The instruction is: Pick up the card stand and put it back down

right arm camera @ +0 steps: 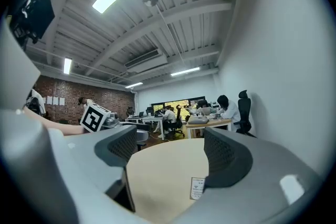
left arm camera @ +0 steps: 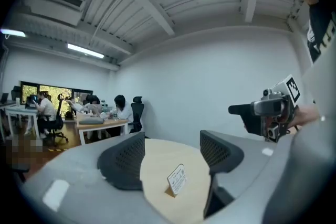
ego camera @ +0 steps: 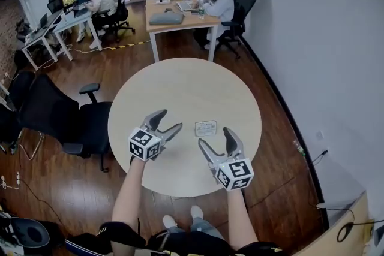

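Observation:
A small white card stand (ego camera: 206, 128) rests on the round beige table (ego camera: 180, 87), in its front half. In the head view my left gripper (ego camera: 170, 119) hovers left of the stand with its jaws apart and empty. My right gripper (ego camera: 215, 135) sits just in front of the stand, also open. The left gripper view shows the card stand (left arm camera: 177, 180) upright on the table, ahead of and apart from the open left gripper (left arm camera: 170, 157). In the right gripper view the card stand (right arm camera: 197, 188) peeks out beside the right jaw of the right gripper (right arm camera: 170, 152).
Black office chairs (ego camera: 72, 117) stand left of the table. A wooden desk (ego camera: 180, 18) with seated people is at the back, with more desks (ego camera: 54, 27) at the far left. A white wall (ego camera: 324, 39) runs along the right.

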Available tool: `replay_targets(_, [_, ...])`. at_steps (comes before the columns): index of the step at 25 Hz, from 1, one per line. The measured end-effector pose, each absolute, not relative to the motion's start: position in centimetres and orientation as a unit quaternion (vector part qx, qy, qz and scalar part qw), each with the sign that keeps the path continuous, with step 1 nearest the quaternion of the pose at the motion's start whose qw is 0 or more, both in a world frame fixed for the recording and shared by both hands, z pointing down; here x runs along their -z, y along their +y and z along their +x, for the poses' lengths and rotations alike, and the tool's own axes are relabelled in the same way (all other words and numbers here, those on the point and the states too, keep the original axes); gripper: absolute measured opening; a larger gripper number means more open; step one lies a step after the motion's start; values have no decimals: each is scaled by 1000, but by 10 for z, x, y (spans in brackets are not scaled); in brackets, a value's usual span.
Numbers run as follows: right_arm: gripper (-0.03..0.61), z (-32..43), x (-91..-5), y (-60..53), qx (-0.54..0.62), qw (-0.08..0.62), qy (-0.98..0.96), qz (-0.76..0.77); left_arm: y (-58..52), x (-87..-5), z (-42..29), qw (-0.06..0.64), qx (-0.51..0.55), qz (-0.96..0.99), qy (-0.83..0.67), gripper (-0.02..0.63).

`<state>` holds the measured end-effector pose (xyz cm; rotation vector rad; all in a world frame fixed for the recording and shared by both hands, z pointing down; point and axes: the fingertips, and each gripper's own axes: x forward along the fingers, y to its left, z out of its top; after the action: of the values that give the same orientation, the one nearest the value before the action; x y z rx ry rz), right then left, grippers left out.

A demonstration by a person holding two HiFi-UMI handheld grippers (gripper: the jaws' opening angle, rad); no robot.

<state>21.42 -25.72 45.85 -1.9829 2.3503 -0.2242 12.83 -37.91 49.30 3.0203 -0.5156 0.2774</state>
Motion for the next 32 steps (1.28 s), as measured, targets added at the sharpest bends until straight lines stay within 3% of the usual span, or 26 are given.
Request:
replay_targets(10, [396, 155, -397, -239, 14, 48, 776, -629, -306, -401, 28, -43, -22, 950, -309, 348])
replay_targets(21, [396, 68, -380, -224, -8, 47, 784, -619, -255, -395, -79, -21, 16, 908, -418, 342])
replay_targets(32, [397, 32, -390, -175, -11, 19, 763, -647, -216, -402, -95, -22, 25, 922, -387, 325])
